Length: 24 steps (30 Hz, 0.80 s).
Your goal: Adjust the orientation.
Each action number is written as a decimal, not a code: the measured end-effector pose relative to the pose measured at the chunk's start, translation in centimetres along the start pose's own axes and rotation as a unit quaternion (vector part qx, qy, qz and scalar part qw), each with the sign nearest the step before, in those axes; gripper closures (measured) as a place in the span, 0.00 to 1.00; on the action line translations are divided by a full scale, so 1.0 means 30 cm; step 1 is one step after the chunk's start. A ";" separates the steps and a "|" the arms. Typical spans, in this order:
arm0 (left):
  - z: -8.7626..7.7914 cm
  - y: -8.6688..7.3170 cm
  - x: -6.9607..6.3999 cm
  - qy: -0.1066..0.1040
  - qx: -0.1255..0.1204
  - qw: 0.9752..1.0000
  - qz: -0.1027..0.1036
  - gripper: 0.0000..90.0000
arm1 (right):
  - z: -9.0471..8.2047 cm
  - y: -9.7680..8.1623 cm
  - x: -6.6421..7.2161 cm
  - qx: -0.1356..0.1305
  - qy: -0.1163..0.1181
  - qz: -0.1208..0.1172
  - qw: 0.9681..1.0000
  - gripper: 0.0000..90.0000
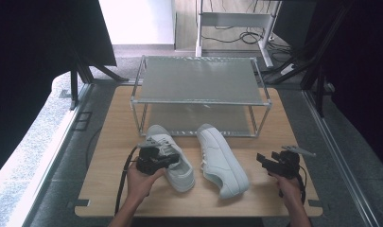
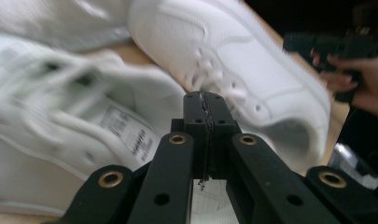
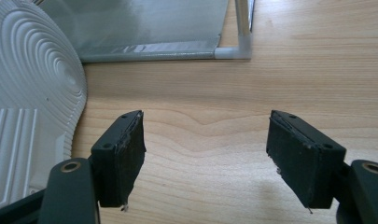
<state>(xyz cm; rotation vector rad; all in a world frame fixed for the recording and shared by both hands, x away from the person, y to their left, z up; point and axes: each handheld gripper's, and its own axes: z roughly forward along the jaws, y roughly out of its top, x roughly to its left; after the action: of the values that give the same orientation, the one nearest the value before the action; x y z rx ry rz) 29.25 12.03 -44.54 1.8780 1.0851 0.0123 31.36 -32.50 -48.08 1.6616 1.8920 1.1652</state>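
Observation:
Two white sneakers lie on the wooden table (image 1: 108,189). The left sneaker (image 1: 179,172) stands upright, toe toward me. Over its opening my left gripper (image 1: 170,160) is held, jaws pressed together (image 2: 203,100); nothing shows between them, and the printed insole (image 2: 130,135) lies just below. The right sneaker (image 1: 224,163) lies on its side, laces facing left, its ridged sole (image 3: 28,93) turned toward my right gripper (image 1: 268,158). That gripper (image 3: 205,140) is open low over bare wood, apart from the sneaker.
A two-shelf metal-frame rack (image 1: 198,80) stands at the back of the table, its lower shelf (image 3: 144,28) just beyond the sneakers. Bare wood lies right of the right sneaker. Dark stands and cables flank the table.

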 end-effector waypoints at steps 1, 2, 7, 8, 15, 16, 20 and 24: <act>0.007 -0.009 0.004 0.005 0.008 1.000 0.002 0.99 | -0.004 0.001 -0.005 -0.004 -0.001 0.005 1.000 0.31; 0.011 -0.016 0.009 0.008 0.012 1.000 0.001 0.99 | -0.004 0.001 -0.005 -0.004 -0.001 0.005 1.000 0.31; 0.014 -0.040 0.035 0.002 0.015 1.000 -0.011 1.00 | -0.015 0.007 -0.012 -0.013 -0.007 0.003 1.000 0.31; 0.014 -0.040 0.036 0.002 0.016 1.000 -0.010 1.00 | -0.014 0.008 -0.010 -0.014 -0.010 0.001 1.000 0.30; 0.006 -0.041 0.045 -0.003 0.022 1.000 -0.012 1.00 | -0.008 0.005 0.017 -0.007 -0.012 -0.019 1.000 0.30; 0.005 -0.041 0.046 -0.003 0.023 1.000 -0.013 1.00 | -0.007 0.004 0.017 -0.006 -0.012 -0.018 1.000 0.30; -0.012 -0.044 0.055 -0.009 0.031 0.999 -0.018 1.00 | -0.010 0.002 0.006 -0.006 -0.015 -0.013 1.000 0.30; -0.033 -0.051 0.067 -0.016 0.038 0.999 -0.023 1.00 | -0.016 0.003 -0.004 -0.007 -0.017 -0.008 1.000 0.30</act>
<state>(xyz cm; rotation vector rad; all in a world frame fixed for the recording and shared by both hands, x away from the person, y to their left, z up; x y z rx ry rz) 29.03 14.36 -45.89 1.9128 1.1207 -0.0870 31.10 -32.77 -47.77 1.6448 1.8688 1.1343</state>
